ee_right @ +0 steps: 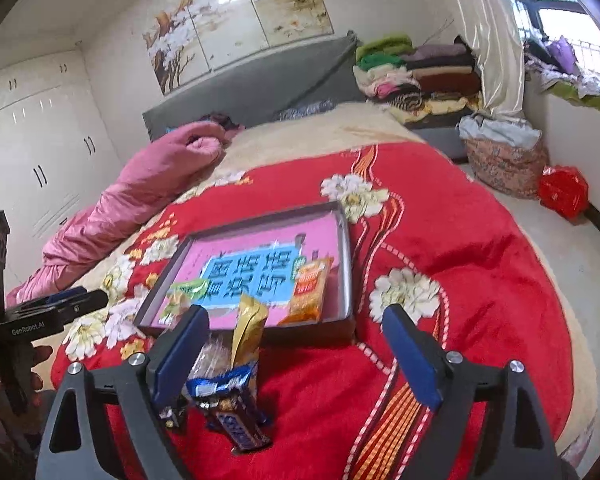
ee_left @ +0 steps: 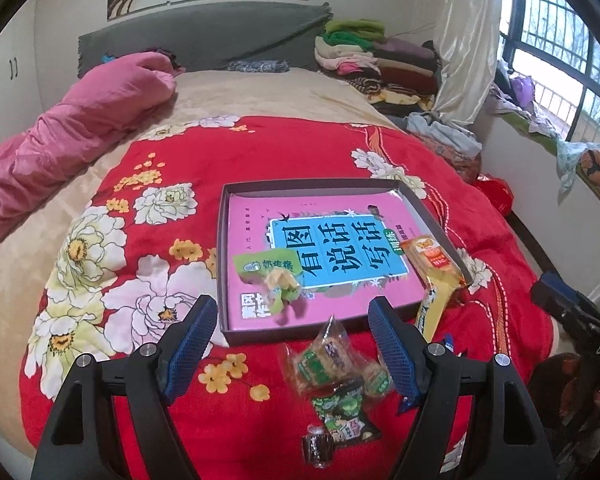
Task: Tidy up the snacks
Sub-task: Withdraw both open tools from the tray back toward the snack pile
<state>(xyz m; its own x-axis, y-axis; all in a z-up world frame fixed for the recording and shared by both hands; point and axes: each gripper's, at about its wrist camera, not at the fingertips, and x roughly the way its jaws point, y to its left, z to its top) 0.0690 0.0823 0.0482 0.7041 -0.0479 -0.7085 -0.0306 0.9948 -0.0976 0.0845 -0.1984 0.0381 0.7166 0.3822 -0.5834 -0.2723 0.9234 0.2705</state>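
Note:
A shallow dark grey box (ee_left: 300, 185) (ee_right: 346, 248) lies on the red floral blanket with a pink book inside. In it are a green packet (ee_left: 266, 266) (ee_right: 186, 288) with a small candy (ee_left: 282, 290), and an orange packet (ee_left: 434, 260) (ee_right: 310, 288) against the right wall. In front of the box lie clear-wrapped biscuits (ee_left: 324, 360), a green-black packet (ee_left: 344, 412), a yellow packet (ee_left: 432, 312) (ee_right: 248, 328) and a blue packet (ee_right: 224, 384). My left gripper (ee_left: 292, 308) hangs open above these loose snacks. My right gripper (ee_right: 296, 314) is open too, holding nothing.
A rolled pink quilt (ee_left: 80, 128) lies along the bed's left side. Folded clothes (ee_left: 376, 60) are stacked by the grey headboard. A red bag (ee_right: 562, 194) sits on the floor to the right. A hand (ee_right: 40, 360) holds the left gripper's handle.

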